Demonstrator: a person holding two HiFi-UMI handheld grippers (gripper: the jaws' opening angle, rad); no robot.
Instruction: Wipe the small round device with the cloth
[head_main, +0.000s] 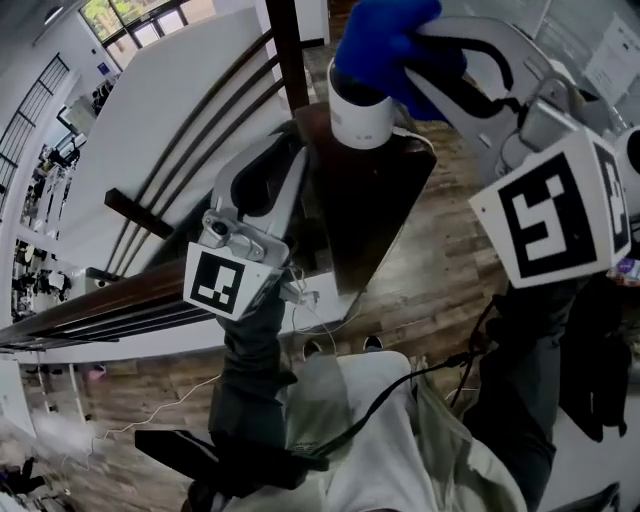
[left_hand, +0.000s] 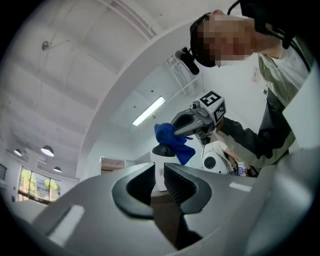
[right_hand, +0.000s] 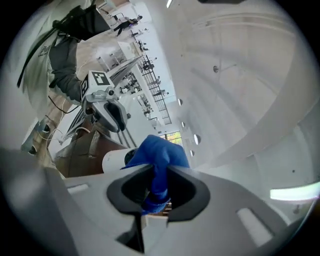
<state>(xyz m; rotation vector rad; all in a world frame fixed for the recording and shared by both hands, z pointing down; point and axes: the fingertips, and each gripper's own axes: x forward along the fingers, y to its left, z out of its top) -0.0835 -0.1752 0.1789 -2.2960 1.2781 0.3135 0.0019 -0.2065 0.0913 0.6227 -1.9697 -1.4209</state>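
The small round device (head_main: 362, 118), a short white cylinder with a dark top, stands on a brown tabletop (head_main: 375, 205). A blue cloth (head_main: 385, 45) lies bunched on its top, and my right gripper (head_main: 425, 62) is shut on that cloth (right_hand: 157, 155). My left gripper (head_main: 295, 155) hovers at the tabletop's left corner, just left of the device. In the left gripper view its jaws (left_hand: 159, 175) stand a narrow gap apart, with nothing pinched between them. The device (left_hand: 159, 167) shows through that gap, with the cloth (left_hand: 172, 140) above it.
A white partition with dark wooden rails (head_main: 200, 130) runs along the left. Wood floor (head_main: 450, 270) lies below the table, with thin cables (head_main: 330, 320) trailing near the person's shoes. A second white rounded object (left_hand: 215, 157) sits behind the device.
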